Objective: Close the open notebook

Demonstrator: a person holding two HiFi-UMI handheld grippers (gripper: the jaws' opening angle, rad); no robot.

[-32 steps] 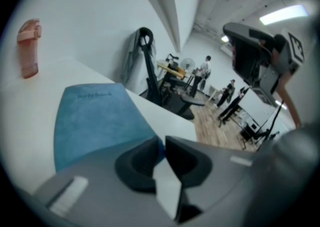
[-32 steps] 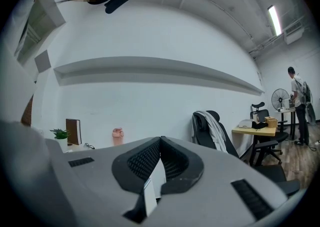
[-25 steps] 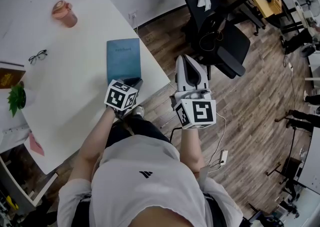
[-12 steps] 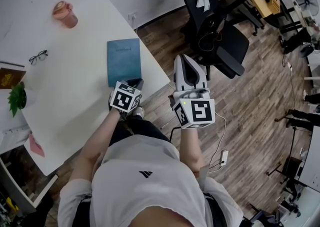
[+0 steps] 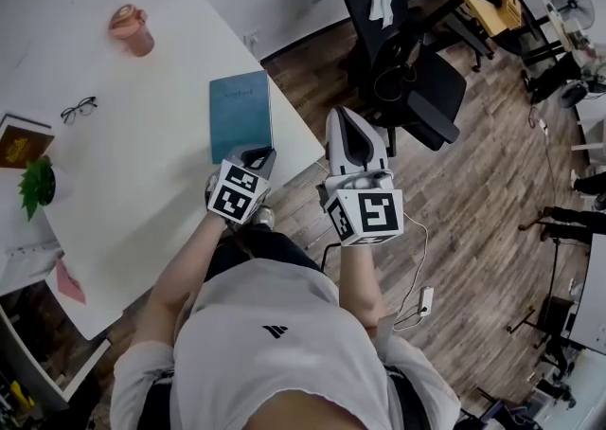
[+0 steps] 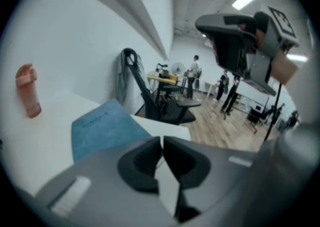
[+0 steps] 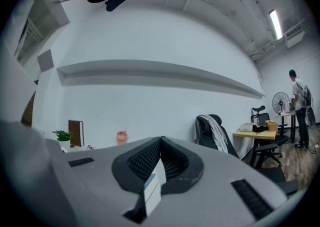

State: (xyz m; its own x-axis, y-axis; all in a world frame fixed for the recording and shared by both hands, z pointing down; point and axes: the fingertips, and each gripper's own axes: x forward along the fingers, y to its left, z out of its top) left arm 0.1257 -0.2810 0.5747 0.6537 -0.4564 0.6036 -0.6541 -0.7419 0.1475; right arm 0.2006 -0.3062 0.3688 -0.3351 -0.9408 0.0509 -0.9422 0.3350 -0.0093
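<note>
On my left gripper [image 6: 162,139] the jaws have just been closing and meet on nothing, just short of the closed teal notebook [image 6: 105,128] on the table [image 5: 142,172]. My right gripper [image 7: 160,141], jaws together and empty, sees only the pink bottle [image 7: 122,137] beyond the notebook. The cover title is too blurred to read.

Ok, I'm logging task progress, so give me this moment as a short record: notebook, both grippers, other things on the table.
notebook: teal, closed, flat near the table corner
left gripper: fingers have just been closing, now together, empty, by the notebook's near edge
right gripper: fingers together, empty, off the table, over the floor
other items: pink cup, glasses, small plant
task: looks done
</note>
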